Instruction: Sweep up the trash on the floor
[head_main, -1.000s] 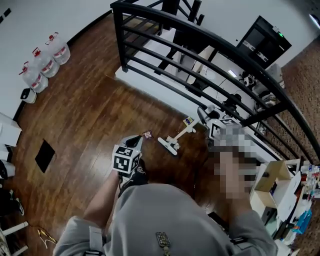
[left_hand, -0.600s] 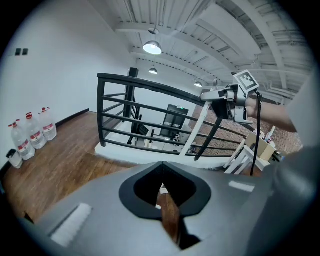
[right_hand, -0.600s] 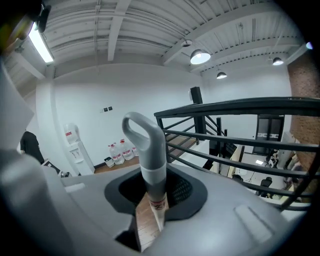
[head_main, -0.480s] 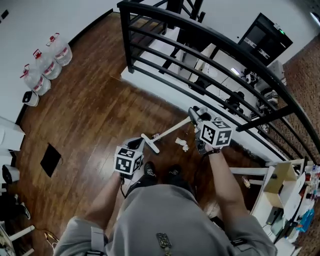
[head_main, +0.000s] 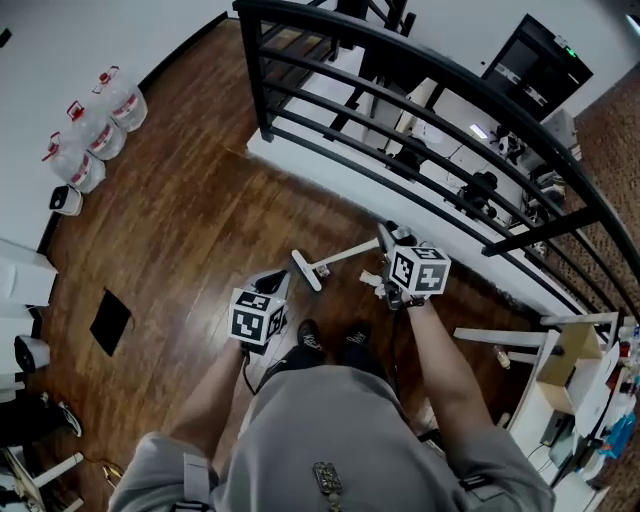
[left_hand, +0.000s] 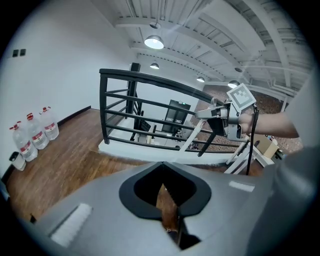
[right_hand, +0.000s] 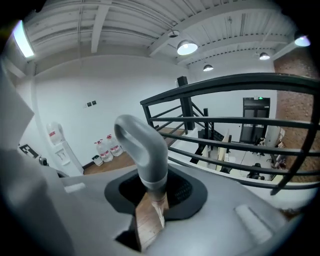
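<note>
Your right gripper has its fingers clamped on the grey handle of the broom, on the near side of the black railing. The white stick runs from that grip away along the railing's foot, and its brush head lies on the wooden floor a little further out from the railing than the grip. In the right gripper view the handle's curved top stands up out of the dark notch between the fingers.

Your left gripper hangs further from the railing, past the brush head. Its fingers stand only a narrow slit apart, and nothing but floor shows through the slit.

A white crumpled scrap of trash lies on the floor just beside your right gripper, on the side away from the railing and near your shoes.

Three water bottles stand against the white wall, well apart from the railing's corner post.
</note>
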